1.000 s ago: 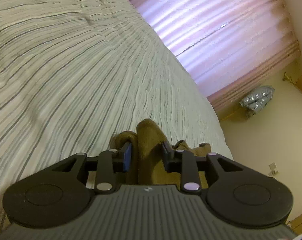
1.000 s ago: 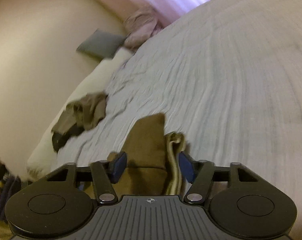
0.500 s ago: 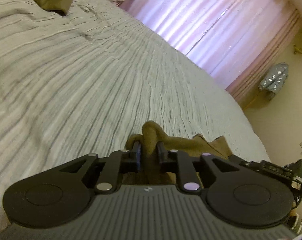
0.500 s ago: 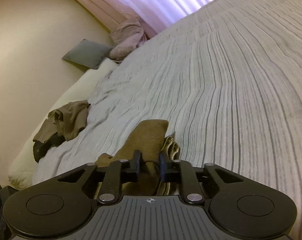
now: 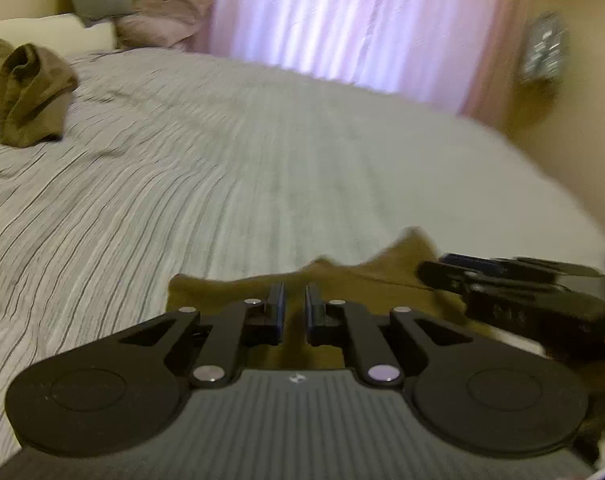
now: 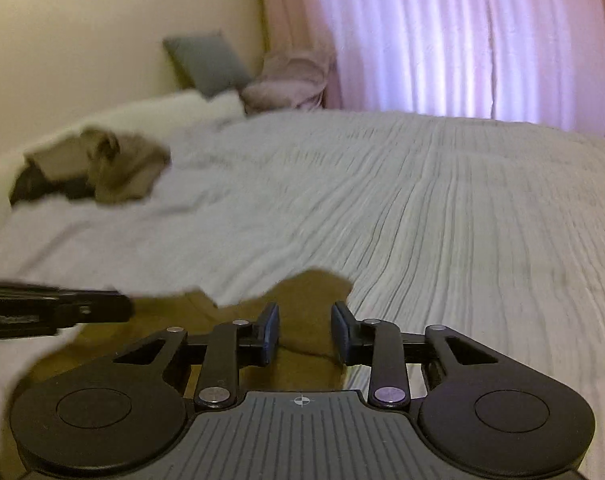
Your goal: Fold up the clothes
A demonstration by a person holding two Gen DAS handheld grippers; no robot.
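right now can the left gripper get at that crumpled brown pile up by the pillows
Probably yes, once it lets go. The left gripper is nearly closed on the brown garment in front of it. Only open striped bedspread lies between it and the crumpled pile, far off to the left.

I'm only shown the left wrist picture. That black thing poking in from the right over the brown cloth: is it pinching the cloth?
Observer: That is the right gripper. In its own view its fingers stand apart, with the brown garment showing in the gap, not pinched.
Visitor: Does the cloth carry on past that gripper?
Observer: Hardly. Its edge ends about under the outer finger, and beyond that there is only striped bedspread.
Visitor: And the heap near the pillow, is it one brown piece?
Observer: No. The right wrist view shows something dark lying under the tan heap.
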